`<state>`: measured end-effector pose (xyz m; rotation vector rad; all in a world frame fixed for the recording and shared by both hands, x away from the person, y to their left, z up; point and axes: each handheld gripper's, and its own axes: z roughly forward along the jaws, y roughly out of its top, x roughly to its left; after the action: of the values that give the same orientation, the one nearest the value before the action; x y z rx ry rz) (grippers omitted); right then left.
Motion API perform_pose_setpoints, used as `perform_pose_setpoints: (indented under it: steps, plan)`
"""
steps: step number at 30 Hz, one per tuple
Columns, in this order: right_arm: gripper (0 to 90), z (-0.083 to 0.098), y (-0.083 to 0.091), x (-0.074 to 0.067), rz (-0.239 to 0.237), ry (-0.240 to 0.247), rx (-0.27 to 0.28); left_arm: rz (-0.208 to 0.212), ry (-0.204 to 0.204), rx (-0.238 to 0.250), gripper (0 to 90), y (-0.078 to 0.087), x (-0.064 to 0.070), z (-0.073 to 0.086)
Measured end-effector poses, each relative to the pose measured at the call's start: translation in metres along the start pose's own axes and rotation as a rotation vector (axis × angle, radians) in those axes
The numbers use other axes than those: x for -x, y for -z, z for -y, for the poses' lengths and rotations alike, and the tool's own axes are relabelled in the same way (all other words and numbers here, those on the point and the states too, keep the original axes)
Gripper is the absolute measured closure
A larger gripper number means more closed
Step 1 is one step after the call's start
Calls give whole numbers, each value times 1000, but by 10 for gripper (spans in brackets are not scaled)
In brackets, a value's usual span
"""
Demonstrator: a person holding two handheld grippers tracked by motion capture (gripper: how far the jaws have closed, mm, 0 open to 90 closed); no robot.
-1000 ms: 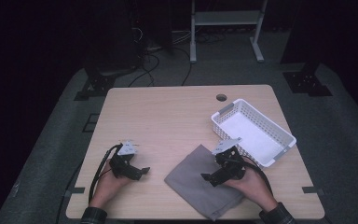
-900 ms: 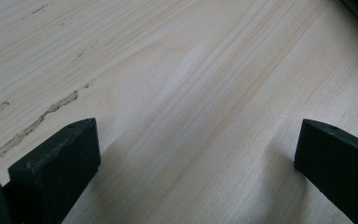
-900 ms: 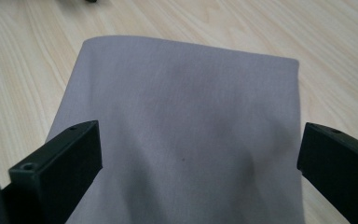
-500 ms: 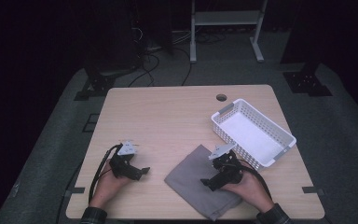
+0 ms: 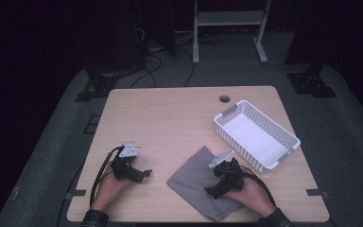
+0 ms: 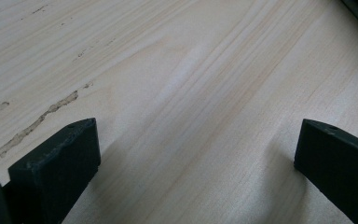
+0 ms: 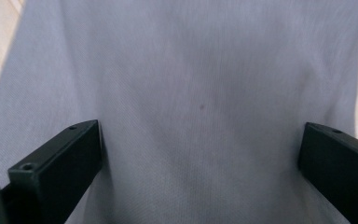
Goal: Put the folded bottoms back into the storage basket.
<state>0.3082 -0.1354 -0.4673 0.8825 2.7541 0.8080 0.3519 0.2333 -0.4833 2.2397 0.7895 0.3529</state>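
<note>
**Right gripper over the cloth, left idle on bare wood**

Dark flooring and cables are surrounding a pale wooden table (image 5: 170,118), which is carrying everything in play. Sitting at its far right is a white basket (image 5: 256,135), angled toward the corner. Near the front edge, a grey cloth (image 5: 194,179) is lying flat, just beside the basket's near corner. Over the cloth's right part, the right gripper (image 5: 216,188) is hovering low with its jaws standing wide apart; the right gripper view is showing fabric (image 7: 200,107) stretching between and beyond both jaws, nothing pinched. Well apart to the left, the left gripper (image 5: 142,173) is resting with jaws spread wide over bare wood (image 6: 191,93), holding nothing.
</note>
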Motion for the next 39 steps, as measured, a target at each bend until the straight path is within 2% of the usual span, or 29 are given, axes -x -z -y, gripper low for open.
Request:
perform_pose_setpoints:
  steps: [13,17,18,21,24,28,30,33,36,39]
  plan:
    - [4,2,-2,-6,19,29,1,0,0,0,0,0,0,0]
    - [90,1,1,-6,21,20,0,0,0,0,0,0,0,0]
    - [155,1,3,-6,24,18,8,0,0,0,0,0,0,0]
    - [252,2,6,-4,28,12,20,0,0,0,0,0,0,0]
    - [389,2,8,-5,25,7,37,0,0,0,0,0,0,0]
    - [478,1,8,-6,29,9,51,0,0,0,0,0,0,0]
    - [546,-1,8,-7,37,-5,48,0,0,0,0,0,0,0]
    - [589,-3,7,-7,29,-11,44,0,0,0,0,0,0,0]
    - [593,-3,7,-5,10,-26,57,0,0,0,0,0,0,0]
    - [594,-2,8,-6,12,-15,58,0,0,0,0,0,0,0]
